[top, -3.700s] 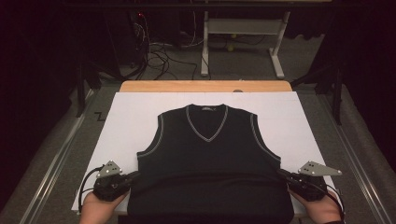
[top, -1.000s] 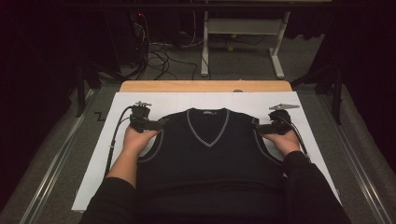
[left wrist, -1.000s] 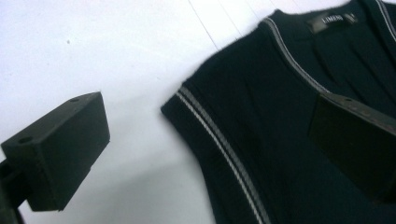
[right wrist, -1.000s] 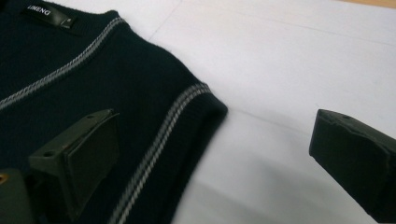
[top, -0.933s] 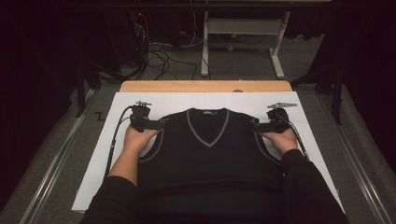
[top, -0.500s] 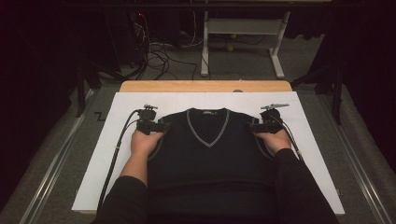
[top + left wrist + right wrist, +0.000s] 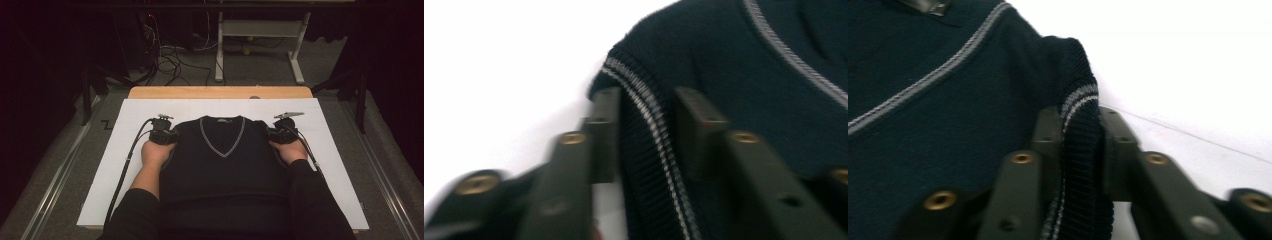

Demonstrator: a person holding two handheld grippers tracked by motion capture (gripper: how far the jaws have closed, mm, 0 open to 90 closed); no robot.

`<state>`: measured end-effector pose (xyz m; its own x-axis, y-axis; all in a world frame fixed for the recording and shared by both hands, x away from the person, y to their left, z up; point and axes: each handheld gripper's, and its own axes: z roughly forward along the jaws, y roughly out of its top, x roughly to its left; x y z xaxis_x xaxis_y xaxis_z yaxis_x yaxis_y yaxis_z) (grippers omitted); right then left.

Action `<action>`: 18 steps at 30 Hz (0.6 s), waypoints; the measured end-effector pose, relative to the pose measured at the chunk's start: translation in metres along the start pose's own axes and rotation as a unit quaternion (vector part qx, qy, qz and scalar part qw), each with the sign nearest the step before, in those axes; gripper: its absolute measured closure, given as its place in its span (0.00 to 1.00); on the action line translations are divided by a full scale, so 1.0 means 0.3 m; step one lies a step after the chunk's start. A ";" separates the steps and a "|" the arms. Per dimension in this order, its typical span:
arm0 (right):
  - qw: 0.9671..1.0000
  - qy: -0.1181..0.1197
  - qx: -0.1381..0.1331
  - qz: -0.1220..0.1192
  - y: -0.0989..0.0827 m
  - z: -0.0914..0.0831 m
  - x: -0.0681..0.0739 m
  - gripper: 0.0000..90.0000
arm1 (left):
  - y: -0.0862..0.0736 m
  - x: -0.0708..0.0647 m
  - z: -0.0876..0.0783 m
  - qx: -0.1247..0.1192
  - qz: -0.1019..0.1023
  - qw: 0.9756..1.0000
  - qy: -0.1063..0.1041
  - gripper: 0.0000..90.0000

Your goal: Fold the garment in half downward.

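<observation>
A black V-neck vest (image 7: 225, 165) with grey trim lies flat on the white sheet (image 7: 115, 150). My left gripper (image 7: 175, 137) is at its left shoulder. In the left gripper view the jaws (image 7: 647, 107) have just been closing and stand on either side of the ribbed armhole edge (image 7: 649, 150), tight against it. My right gripper (image 7: 272, 135) is at the other shoulder. Its jaws (image 7: 1080, 120) have also just been closing and pinch the ribbed armhole edge (image 7: 1080, 165), which bunches up between the pads. The person's forearms cover the vest's lower sides.
The wooden table edge (image 7: 220, 92) shows beyond the sheet. A cable (image 7: 125, 165) trails from the left gripper down the sheet. Behind the table stand a desk frame (image 7: 260, 35) and loose floor cables (image 7: 170, 55). Metal rails (image 7: 55, 185) run along both sides.
Both hands moved from the vest's hem up to its shoulders, then inward onto the armhole edges. Over the last second both pairs of jaws drew in on the fabric.
</observation>
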<state>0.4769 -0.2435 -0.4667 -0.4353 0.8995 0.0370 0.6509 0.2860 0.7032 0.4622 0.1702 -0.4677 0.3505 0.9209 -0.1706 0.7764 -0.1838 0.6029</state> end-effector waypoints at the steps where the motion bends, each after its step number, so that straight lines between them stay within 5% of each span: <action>1: 1.000 0.000 0.001 -0.003 0.001 -0.001 0.000 0.87 | 0.002 -0.004 -0.002 0.001 0.003 1.000 0.002 0.78; 5: 0.999 -0.015 -0.027 -0.011 0.019 -0.040 -0.001 0.88 | 0.022 0.003 -0.044 -0.039 -0.012 0.999 0.004 0.81; 6: 0.999 -0.020 -0.040 -0.010 0.028 -0.057 -0.004 0.88 | 0.045 0.005 -0.086 -0.065 -0.013 0.998 0.006 0.81; 10: 0.997 -0.034 -0.067 -0.020 0.073 -0.113 -0.006 0.88 | 0.094 0.002 -0.157 -0.098 -0.002 0.995 0.015 0.81; 11: 0.995 -0.041 -0.093 -0.026 0.112 -0.161 -0.001 0.88 | 0.136 -0.002 -0.215 -0.116 0.012 0.993 0.030 0.81; 12: 0.993 -0.044 -0.104 -0.029 0.133 -0.185 0.001 0.88 | 0.136 -0.002 -0.215 -0.116 0.012 0.993 0.030 0.81; 18: 0.984 -0.059 -0.162 -0.038 0.231 -0.297 0.010 0.88 | 0.243 -0.026 -0.383 -0.176 0.030 0.983 0.042 0.81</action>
<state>0.4654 -0.2502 -0.3545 -0.3865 0.9175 -0.0936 0.3795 0.2507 0.8906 0.4559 0.1893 -0.3327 0.3339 0.9400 -0.0701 0.5209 -0.1220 0.8448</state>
